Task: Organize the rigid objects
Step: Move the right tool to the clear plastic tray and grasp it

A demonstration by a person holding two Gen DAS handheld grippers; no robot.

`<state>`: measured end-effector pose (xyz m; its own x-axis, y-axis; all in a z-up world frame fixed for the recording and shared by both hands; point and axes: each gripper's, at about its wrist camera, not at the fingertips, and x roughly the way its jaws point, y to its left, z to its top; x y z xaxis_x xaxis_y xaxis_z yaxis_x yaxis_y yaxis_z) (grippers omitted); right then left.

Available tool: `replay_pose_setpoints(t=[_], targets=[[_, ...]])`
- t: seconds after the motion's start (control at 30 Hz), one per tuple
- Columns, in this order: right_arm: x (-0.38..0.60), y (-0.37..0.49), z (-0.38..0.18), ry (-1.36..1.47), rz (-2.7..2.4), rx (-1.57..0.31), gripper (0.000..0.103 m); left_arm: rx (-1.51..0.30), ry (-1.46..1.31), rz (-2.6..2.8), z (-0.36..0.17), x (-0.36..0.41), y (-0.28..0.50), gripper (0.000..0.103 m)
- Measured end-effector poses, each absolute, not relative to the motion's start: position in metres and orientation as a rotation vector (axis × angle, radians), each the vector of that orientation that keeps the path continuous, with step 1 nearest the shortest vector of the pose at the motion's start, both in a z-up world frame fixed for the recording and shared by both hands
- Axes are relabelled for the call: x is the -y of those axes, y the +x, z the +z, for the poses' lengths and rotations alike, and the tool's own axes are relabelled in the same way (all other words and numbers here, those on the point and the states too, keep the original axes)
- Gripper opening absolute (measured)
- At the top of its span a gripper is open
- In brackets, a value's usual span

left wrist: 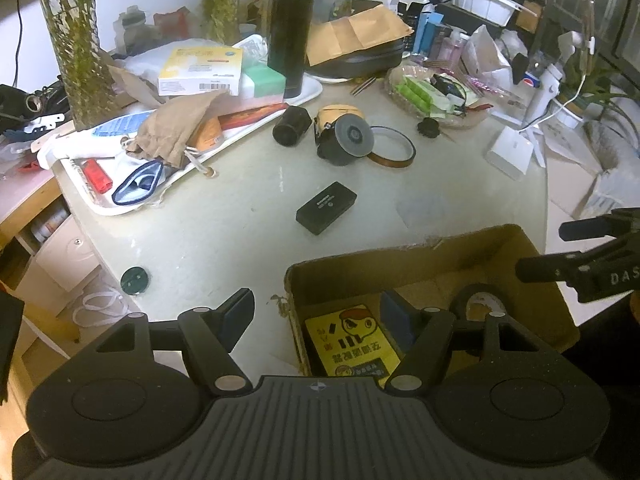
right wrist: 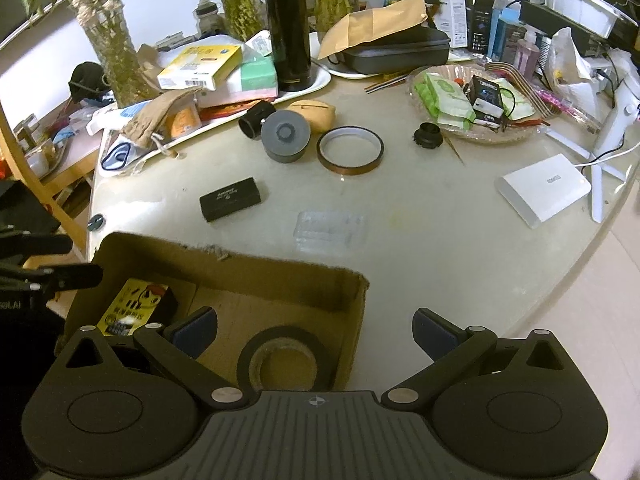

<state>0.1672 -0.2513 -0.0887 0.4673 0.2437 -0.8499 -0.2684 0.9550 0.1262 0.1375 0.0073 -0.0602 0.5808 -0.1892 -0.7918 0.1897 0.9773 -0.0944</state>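
Between picks, by my read. Your left tongs gape empty over box edge; right tongs wide, empty. Yellow pack and tape roll already boxed. Next: reach black case on table, square tongs across its short side.

Brown cardboard box holds a yellow cartoon-printed packet and black tape roll.

An open cardboard box is sitting just under the right gripper, holding a flat black tape roll and a yellow-labelled pack, while a small black case is lying flat farther ahead.
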Motion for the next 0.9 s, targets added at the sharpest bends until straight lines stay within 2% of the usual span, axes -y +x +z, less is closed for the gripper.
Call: replay_pose_setpoints(t=[0.9], targets=[[0.236,0.249,-0.127,0.045,0.239,-1.13,0.103,-0.893,-0.055,-0.22,-0.072,-0.003,0.166,0.069]])
